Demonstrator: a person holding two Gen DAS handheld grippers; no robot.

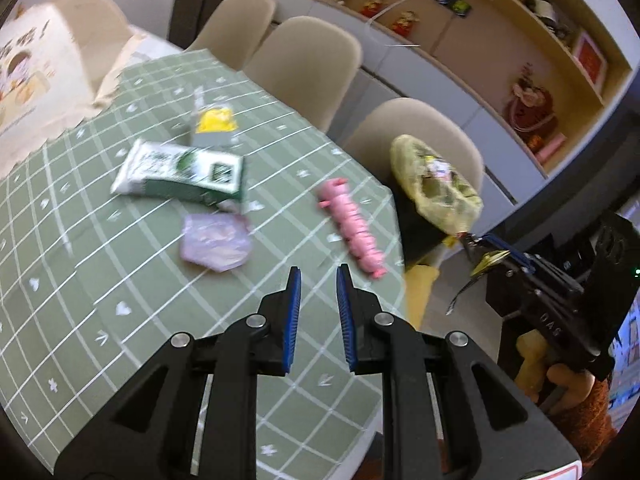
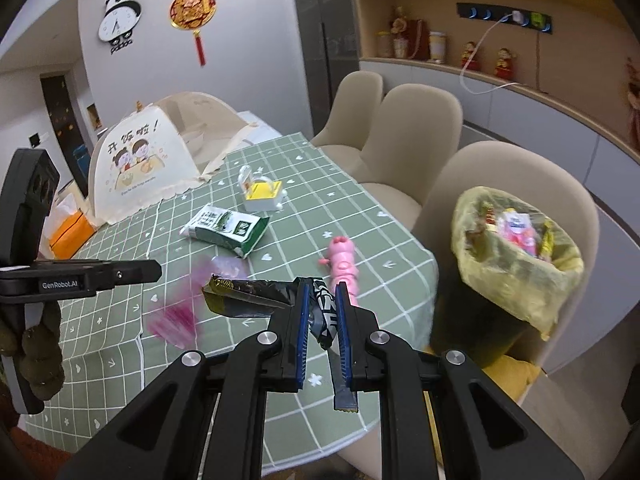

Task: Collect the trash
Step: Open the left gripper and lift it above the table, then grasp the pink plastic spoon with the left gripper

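Now right gripper (image 2: 322, 300) pinching dark wrapper (image 2: 248, 298); left gripper (image 1: 318, 280) empty.

Pink smear (image 2: 172, 320) on tablecloth – blurred beyond telling, food cover (image 1: 28, 80) cut by left edge

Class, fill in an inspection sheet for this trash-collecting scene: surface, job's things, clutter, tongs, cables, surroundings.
Surface: table under a green checked tablecloth.
Job's things: dark snack wrapper in the right tongs; bin lined with a yellow bag beside the table, already holding wrappers; crumpled purple plastic on the cloth.
Clutter: green-and-white packet, pink toy, yellow-topped white box, mesh food cover.
Tongs: left tongs hold nothing, jaws slightly apart; right tongs shut on the wrapper.
Cables: white cable from the wall sockets.
Surroundings: beige chairs, shelves with figurines, panda clock.
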